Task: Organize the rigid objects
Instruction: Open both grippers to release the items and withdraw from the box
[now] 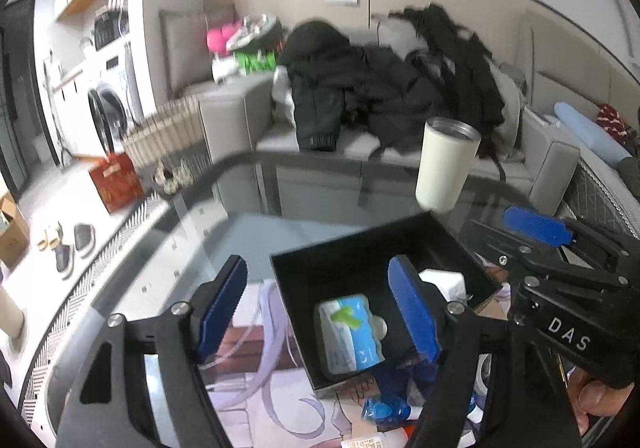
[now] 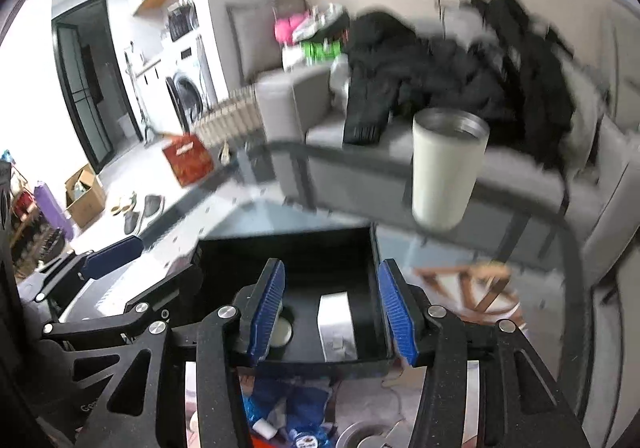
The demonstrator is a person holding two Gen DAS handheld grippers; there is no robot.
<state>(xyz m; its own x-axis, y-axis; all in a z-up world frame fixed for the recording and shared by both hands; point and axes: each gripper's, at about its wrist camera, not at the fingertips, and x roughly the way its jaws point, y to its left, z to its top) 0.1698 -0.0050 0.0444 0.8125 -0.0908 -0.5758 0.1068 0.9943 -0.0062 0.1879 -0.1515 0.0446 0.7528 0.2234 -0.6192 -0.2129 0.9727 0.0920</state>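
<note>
A black open box (image 1: 360, 264) sits on the glass table. Inside it lie a blue and white packet (image 1: 352, 332), a white block (image 1: 444, 282) and a small round item (image 1: 382, 328). My left gripper (image 1: 320, 308) hovers open over the box's near left corner, nothing pressed between its blue pads. In the right wrist view, my right gripper (image 2: 332, 312) is open above the near edge of the box (image 2: 288, 248), over the white block (image 2: 336, 320) and beside the round item (image 2: 282, 330). It holds nothing.
A white tumbler (image 1: 446, 163) (image 2: 444, 167) stands on the table beyond the box. Blue wrappers (image 2: 296, 408) and a metal lid (image 2: 364, 436) lie in front of the box. Behind the table is a grey sofa (image 1: 280, 139) piled with black clothes (image 1: 380, 79).
</note>
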